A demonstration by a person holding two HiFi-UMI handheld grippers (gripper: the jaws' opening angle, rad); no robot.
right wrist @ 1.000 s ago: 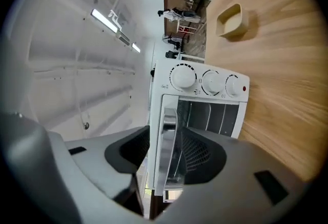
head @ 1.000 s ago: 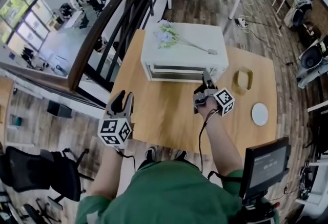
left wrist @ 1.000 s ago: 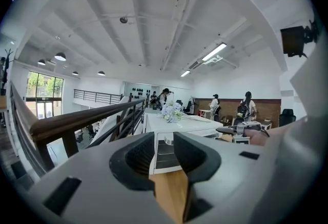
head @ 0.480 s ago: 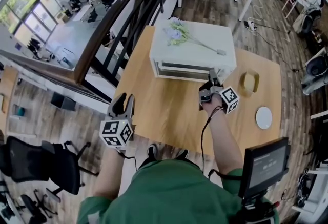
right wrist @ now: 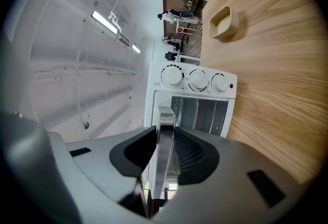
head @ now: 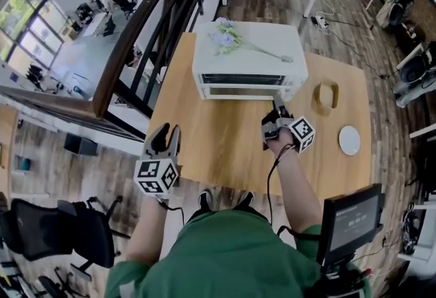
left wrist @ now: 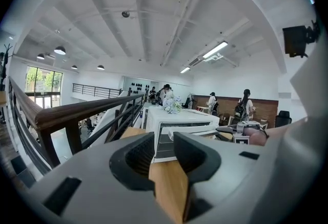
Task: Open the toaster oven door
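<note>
Jaws apart and empty, the left gripper (left wrist: 163,147) idles. The right gripper (right wrist: 165,138) has just been closing and now pinches the silver metal door handle (right wrist: 165,119) of the white boxy toaster oven (head: 272,39) at the table's far side. A crooked pull could slip the pads or drag the oven.

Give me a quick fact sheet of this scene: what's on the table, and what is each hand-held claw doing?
table: wooden, with a white toaster oven at its far side
on the oven: flowers
door: not swung down yet
right gripper: jaws have just been closing, now clamped on the door handle
left gripper: open, empty, at the table's near left corner
also on table: tan holder, white disc, right of the oven
</note>
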